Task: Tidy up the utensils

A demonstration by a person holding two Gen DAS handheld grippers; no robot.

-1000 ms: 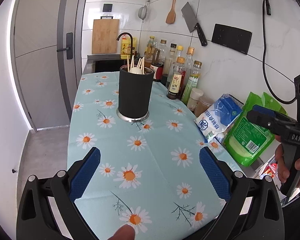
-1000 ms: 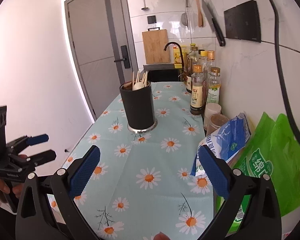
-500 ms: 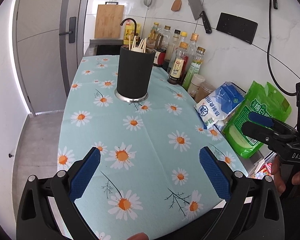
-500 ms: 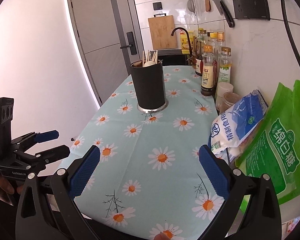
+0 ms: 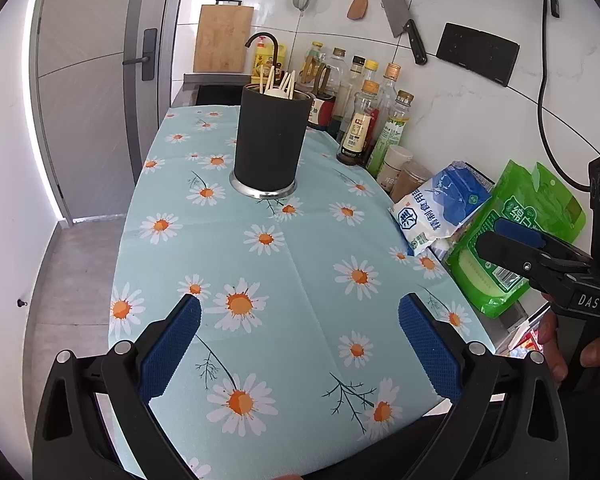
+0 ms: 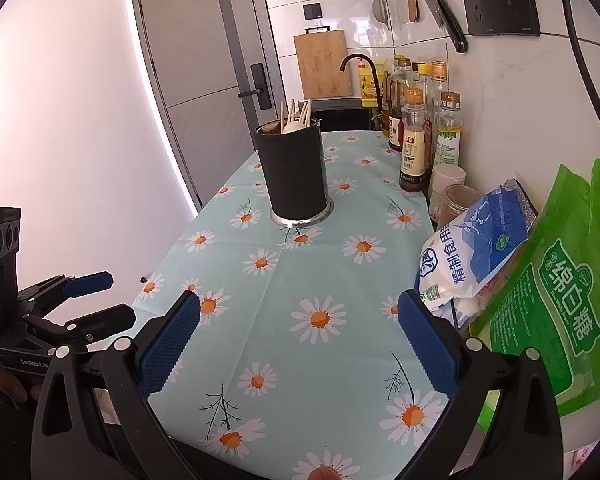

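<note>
Utensils (image 5: 278, 82) seen stowed in black holder (image 5: 269, 144), frame ctr-top; cloth otherwise bare. Task judged approx. done. Left gripper (image 5: 300, 344) & right gripper (image 6: 298, 336): jaws wide, nothing held.

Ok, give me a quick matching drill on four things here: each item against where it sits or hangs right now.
Items:
1. black cylindrical utensil holder
2. green plastic sugar bag
3. steel cleaver with black handle
4. wooden cutting board

Places:
A. hanging on the tiled wall
B. propped behind the sink
C. standing mid-table on the daisy tablecloth
D. at the table's near right edge

Pairs: 1-C, 2-D, 3-A, 4-B
</note>
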